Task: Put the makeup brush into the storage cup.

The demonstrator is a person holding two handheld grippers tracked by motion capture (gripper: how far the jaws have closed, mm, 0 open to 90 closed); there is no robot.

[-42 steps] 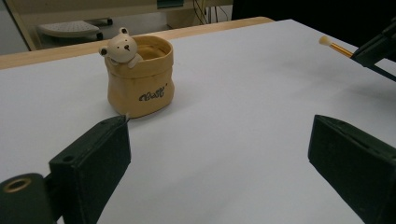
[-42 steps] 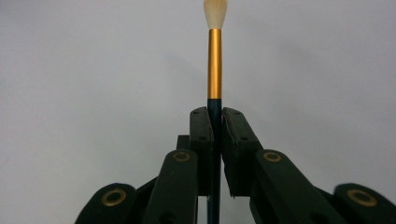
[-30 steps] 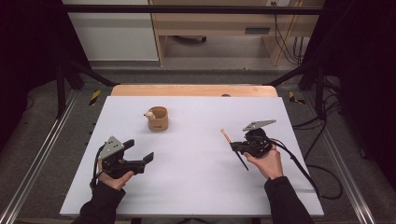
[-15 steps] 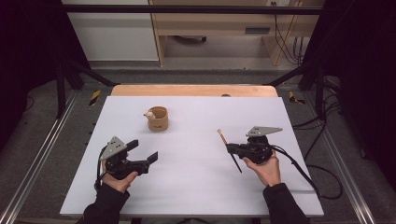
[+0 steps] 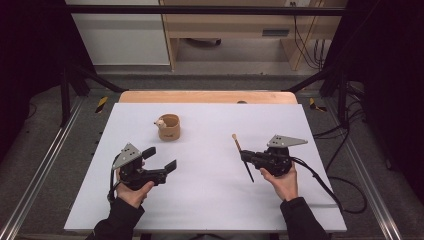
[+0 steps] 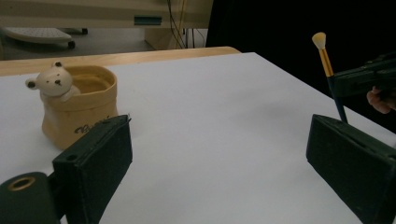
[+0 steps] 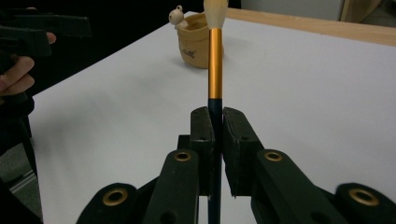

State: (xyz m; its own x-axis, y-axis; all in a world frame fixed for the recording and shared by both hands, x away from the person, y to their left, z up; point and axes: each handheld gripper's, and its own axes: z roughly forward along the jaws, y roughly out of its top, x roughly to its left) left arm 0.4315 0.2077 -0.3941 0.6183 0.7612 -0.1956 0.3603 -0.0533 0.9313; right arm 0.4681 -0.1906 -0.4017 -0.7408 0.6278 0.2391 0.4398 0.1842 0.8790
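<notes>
Since a second ago the left gripper (image 5: pixel 161 158) has lifted a little and drifted toward the middle of the table (image 5: pixel 210 200), while the right gripper (image 5: pixel 245 156) has slid slightly back toward the person, its grip on the makeup brush (image 5: pixel 241 156) unchanged. The right gripper's jaws are pressed together on the brush's dark handle, just below the gold ferrule, with the pale bristle tip (image 7: pixel 215 9) pointing up and away past the jaws, as the right gripper view shows. The left gripper's jaws stand wide apart with nothing between them. The step in hand looks like carrying the brush to the small tan cup (image 5: pixel 169 127), which stands well ahead of the left gripper and well off to the far left of the right one. To do it well, I would keep the clamp firm so the thin handle cannot swivel, bring the brush over the cup's mouth, tilt the handle end down and lower it before easing the jaws apart; the free left gripper could steady the light cup, which might tip under a long brush. The cup carries a little white bear figure (image 6: pixel 48 83) perched on its rim; what shows of its inside in the left gripper view looks empty.
</notes>
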